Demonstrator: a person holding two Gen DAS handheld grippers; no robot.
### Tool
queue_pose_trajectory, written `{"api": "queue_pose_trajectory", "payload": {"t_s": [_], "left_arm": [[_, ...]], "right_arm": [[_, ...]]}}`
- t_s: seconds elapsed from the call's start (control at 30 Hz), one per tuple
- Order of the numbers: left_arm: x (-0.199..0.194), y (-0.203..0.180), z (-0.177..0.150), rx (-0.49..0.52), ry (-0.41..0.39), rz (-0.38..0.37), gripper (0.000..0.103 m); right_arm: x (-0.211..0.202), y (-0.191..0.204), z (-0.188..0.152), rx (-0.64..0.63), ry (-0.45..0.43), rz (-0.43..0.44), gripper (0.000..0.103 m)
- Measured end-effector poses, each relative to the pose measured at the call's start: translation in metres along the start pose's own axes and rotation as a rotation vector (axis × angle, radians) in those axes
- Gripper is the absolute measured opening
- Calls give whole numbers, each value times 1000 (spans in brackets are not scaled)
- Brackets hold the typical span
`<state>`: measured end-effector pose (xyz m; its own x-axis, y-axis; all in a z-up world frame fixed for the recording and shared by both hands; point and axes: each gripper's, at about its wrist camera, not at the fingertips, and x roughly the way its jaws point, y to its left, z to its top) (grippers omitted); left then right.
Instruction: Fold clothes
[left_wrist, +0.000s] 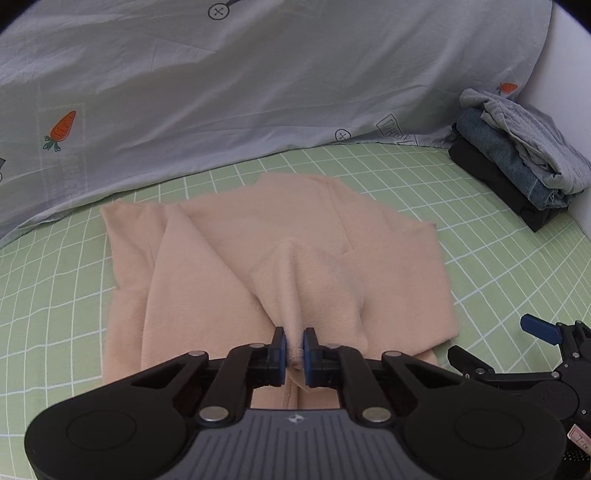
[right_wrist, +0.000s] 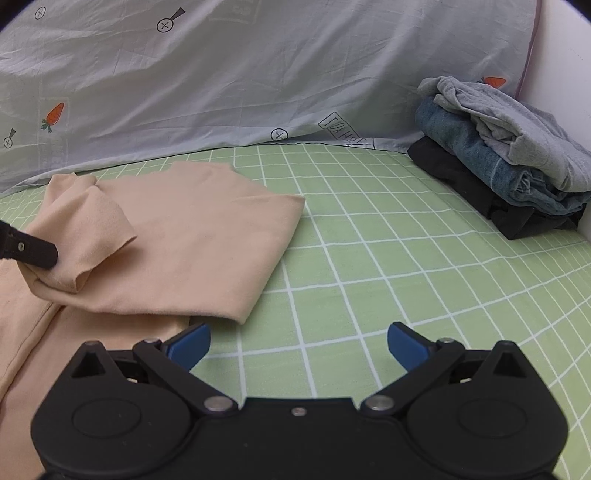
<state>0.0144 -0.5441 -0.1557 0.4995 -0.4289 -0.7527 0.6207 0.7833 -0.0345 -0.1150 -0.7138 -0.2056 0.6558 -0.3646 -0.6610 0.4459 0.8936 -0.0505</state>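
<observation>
Garment: a peach top (left_wrist: 229, 266) lay on the green checked sheet (left_wrist: 498, 258), part folded, sides turned in over the middle
Location: centre of the bed, near the grey quilt (left_wrist: 258, 92), well apart from the stack (left_wrist: 517, 158) of folded clothes at the far right
Left gripper (left_wrist: 294, 345): jaws nearly closed, blue pads pinching a raised ridge of the peach fabric between them
Held part: appeared to be a sleeve or cuff end, drawn towards the camera; which part exactly could not be confirmed, the fabric bunching at the pads
Right gripper (right_wrist: 299, 345): jaws wide apart, holding nothing, over bare sheet
Key relation: the top lay to the left of the right gripper, its near right corner just beside the left pad; the long axis ran from the grippers away towards the quilt
Nearer hand: the left, already on the cloth; the right stood just off the garment's right edge
Surface: soft, matt, fleecy-looking knit, smooth on the right panel, a loose flap standing up at the left in the right wrist view
Judgement: fold in progress, not finished; the held piece likely needs laying flat across the body before a lengthwise fold
Risk: the loose flap could drag the layers beneath out of line
</observation>
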Motion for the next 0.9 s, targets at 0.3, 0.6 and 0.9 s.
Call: {"api": "queue_pose_trajectory", "payload": {"t_s": [0.3, 0.6, 0.9], "left_arm": [[-68, 76, 24, -151, -206, 165, 10], [-83, 180, 2, -355, -141, 424, 19], [-84, 153, -78, -418, 53, 262, 59]], "right_arm": [[-15, 30, 3, -45, -27, 34, 103], [-32, 63, -6, -115, -27, 80, 103], [-45, 71, -14, -158, -9, 81, 103]]}}
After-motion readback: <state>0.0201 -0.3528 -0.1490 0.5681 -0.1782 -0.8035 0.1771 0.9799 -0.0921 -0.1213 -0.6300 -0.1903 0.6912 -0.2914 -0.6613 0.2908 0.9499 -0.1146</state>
